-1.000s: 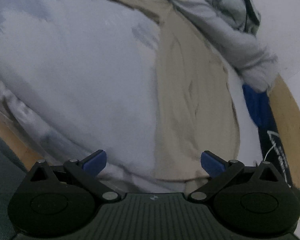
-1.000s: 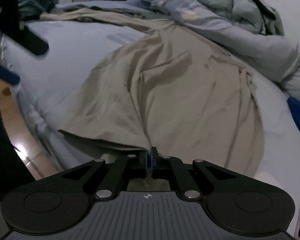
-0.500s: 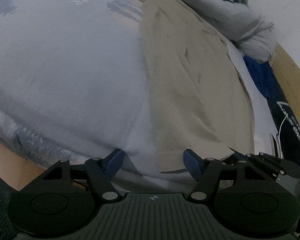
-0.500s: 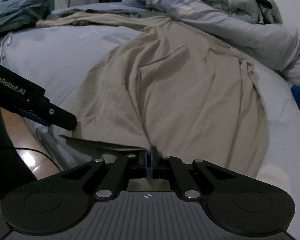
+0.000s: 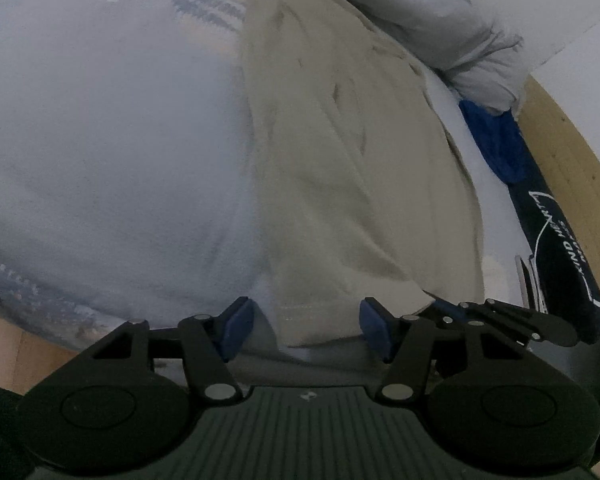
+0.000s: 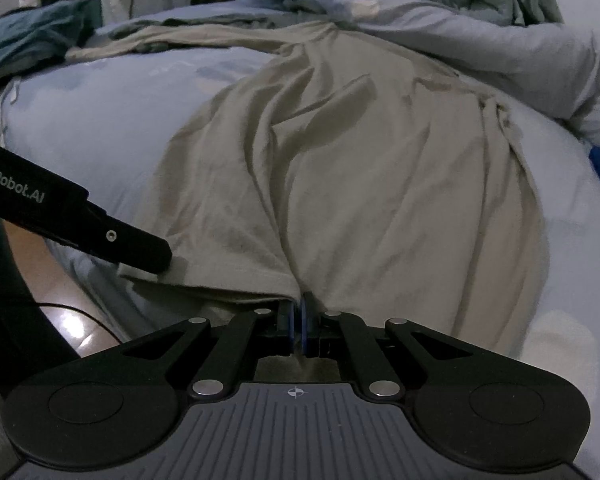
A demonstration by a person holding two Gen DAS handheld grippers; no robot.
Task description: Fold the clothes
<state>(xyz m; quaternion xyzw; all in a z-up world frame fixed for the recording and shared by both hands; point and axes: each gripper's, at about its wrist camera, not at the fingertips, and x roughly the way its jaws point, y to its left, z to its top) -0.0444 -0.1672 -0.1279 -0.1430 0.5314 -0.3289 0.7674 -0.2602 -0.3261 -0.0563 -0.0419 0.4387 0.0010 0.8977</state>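
Note:
A beige garment [image 6: 360,152] lies spread and wrinkled on a pale blue bed [image 6: 100,120]; it also shows in the left wrist view [image 5: 352,168]. My right gripper [image 6: 299,322] is shut on the garment's near hem, and folds run out from the pinch. My left gripper [image 5: 306,330] is open, its blue pads on either side of the hem's left corner at the bed edge. The left gripper also shows in the right wrist view [image 6: 132,246] at the hem's left end. The right gripper shows in the left wrist view [image 5: 500,320] beside the hem.
A rumpled grey-blue duvet [image 6: 460,28] is piled along the far side of the bed. A dark blue cloth [image 5: 496,140] and a dark printed item [image 5: 560,248] lie at the right edge. Dark clothes [image 6: 28,40] sit far left. Wooden floor [image 5: 572,168] lies beyond the bed.
My left gripper has moved in to the hem's left corner and its fingers have narrowed around it. The right gripper has stayed shut on the hem.

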